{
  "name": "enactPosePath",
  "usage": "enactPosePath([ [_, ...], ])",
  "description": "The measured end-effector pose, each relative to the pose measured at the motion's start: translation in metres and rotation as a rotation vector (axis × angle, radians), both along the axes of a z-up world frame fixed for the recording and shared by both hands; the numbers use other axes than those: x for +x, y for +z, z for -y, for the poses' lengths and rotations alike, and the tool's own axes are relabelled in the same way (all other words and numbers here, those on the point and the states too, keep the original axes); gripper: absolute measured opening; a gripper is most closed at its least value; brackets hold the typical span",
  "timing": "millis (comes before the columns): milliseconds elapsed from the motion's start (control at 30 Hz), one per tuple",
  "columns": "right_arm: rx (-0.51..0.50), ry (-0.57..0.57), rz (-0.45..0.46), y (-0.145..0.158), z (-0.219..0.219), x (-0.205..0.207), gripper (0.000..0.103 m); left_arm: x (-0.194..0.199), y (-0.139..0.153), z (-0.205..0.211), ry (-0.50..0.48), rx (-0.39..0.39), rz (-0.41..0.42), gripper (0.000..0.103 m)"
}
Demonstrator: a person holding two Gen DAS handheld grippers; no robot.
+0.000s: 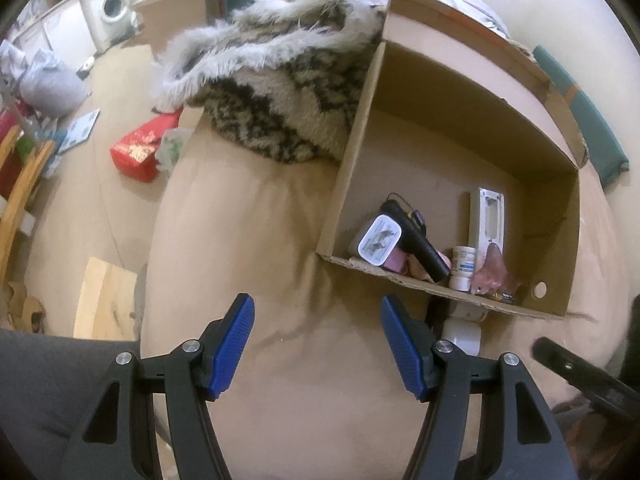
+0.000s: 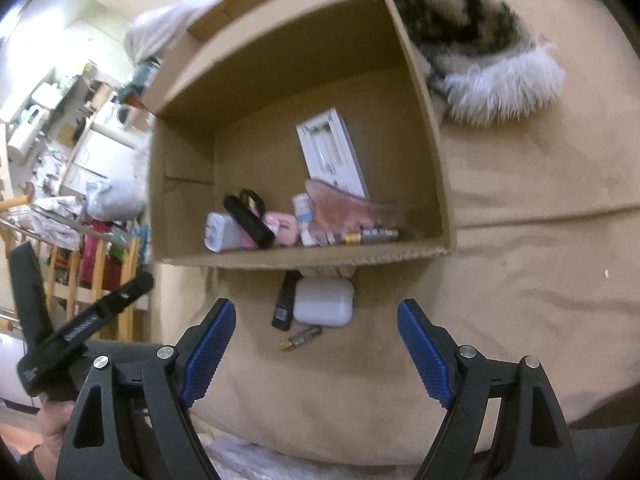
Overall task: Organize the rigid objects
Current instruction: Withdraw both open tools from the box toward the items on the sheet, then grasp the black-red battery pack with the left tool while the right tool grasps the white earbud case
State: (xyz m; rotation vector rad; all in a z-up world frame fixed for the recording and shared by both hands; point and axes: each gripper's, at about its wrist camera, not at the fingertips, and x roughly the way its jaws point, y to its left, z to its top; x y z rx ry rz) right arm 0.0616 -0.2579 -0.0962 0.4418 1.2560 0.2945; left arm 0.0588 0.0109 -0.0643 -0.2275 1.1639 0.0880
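Both my grippers hang over the beige bed cover, pointed steeply down. My right gripper has its jaws spread wide with nothing between the blue pads. My left gripper is also released, jaws parted over bare cover and holding nothing.

The cardboard box sits on the cover ahead of me, open at the top. Along its near wall lie a white charger, a black flashlight, a small white bottle, a pink piece, batteries and a white package.

Still outside, just before the box's near wall: a white case, a black stick-shaped thing touching its left side, and one loose battery nearer to me. A furry patterned blanket lies against the box's right wall.
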Motion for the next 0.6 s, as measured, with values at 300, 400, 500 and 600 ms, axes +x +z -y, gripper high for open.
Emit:
enactPosePath([
  [300,-0.053,0.007,-0.179,-0.051,-0.031,0.03,0.084,0.006,-0.008,0.005,-0.003,-0.012,-0.046,0.062],
  [400,-0.089,0.038,-0.206,-0.066,-0.05,0.039,0.079,0.008,-0.009,0.005,0.001,-0.016,-0.056,0.062],
  [500,-0.175,0.064,-0.223,-0.078,-0.065,0.044,0.069,0.008,-0.01,0.005,-0.007,-0.02,-0.064,0.062],
  [600,-0.237,0.082,-0.18,-0.075,-0.069,0.042,0.058,0.006,-0.014,0.008,-0.022,-0.002,-0.073,0.062],
])
